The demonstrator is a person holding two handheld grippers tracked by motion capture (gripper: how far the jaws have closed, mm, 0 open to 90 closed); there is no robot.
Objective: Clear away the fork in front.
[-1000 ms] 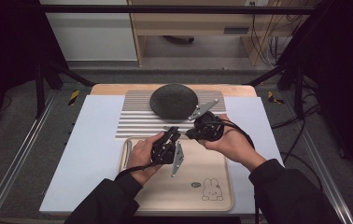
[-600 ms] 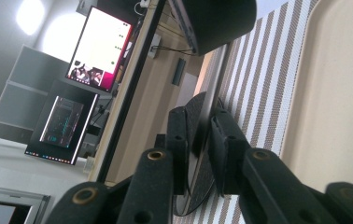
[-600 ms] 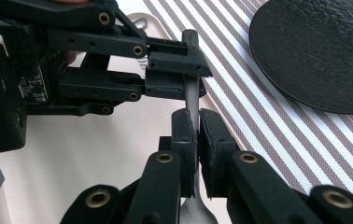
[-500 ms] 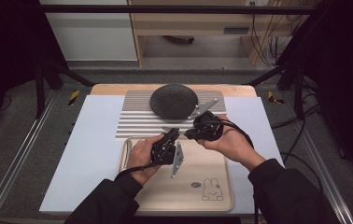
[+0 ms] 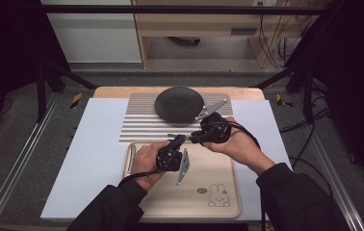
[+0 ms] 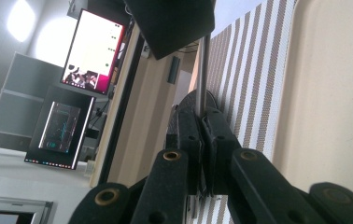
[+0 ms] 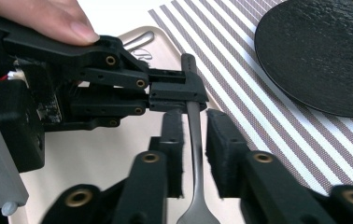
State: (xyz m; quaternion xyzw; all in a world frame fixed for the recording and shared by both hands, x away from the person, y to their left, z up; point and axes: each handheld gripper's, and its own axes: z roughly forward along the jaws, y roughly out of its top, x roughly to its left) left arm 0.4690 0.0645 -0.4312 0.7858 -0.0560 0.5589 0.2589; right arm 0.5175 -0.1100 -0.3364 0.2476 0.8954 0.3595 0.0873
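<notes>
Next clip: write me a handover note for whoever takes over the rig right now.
Left gripper: shut on the utensil handle, held over the tray.
Right gripper: open, jaws either side of the same handle, not yet clamped.
Black plate sits on the striped mat, nothing on it.
Done: utensil lifted.
Left: likely close the right gripper, release the left, then place the utensil, perhaps by the plate.
</notes>
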